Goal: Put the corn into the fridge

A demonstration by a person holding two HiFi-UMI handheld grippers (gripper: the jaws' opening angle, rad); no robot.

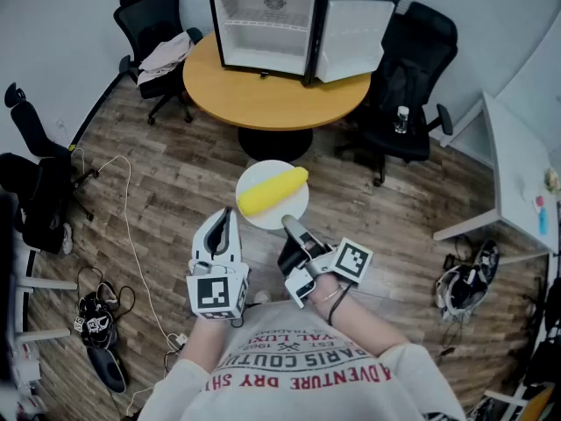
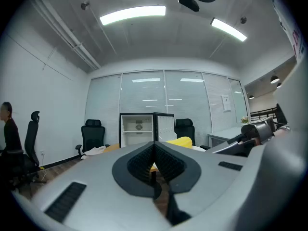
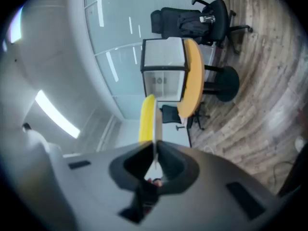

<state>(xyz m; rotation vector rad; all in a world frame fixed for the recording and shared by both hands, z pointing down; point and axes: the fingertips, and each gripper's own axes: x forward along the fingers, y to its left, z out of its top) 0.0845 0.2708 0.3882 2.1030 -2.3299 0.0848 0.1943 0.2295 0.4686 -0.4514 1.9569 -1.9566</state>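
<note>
A yellow corn cob [image 1: 272, 190] lies on a white plate [image 1: 266, 221] held in the air over the wooden floor. My right gripper [image 1: 290, 227] is shut on the plate's near rim; in the right gripper view the plate edge [image 3: 156, 129] runs straight out of the shut jaws [image 3: 155, 161], with the corn [image 3: 146, 120] beside it. My left gripper [image 1: 224, 224] hangs just left of the plate, shut and holding nothing [image 2: 154, 163]. The small black fridge [image 1: 280, 26] stands on a round wooden table [image 1: 263, 99] ahead, its door swung open to the right and its white inside bare.
Black office chairs stand left [image 1: 156, 24] and right [image 1: 412, 77] of the table, one with cloth on it. A white desk [image 1: 517, 174] is at the right. Cables and shoes [image 1: 96, 314] lie on the floor at left. A person [image 2: 8, 131] stands far left.
</note>
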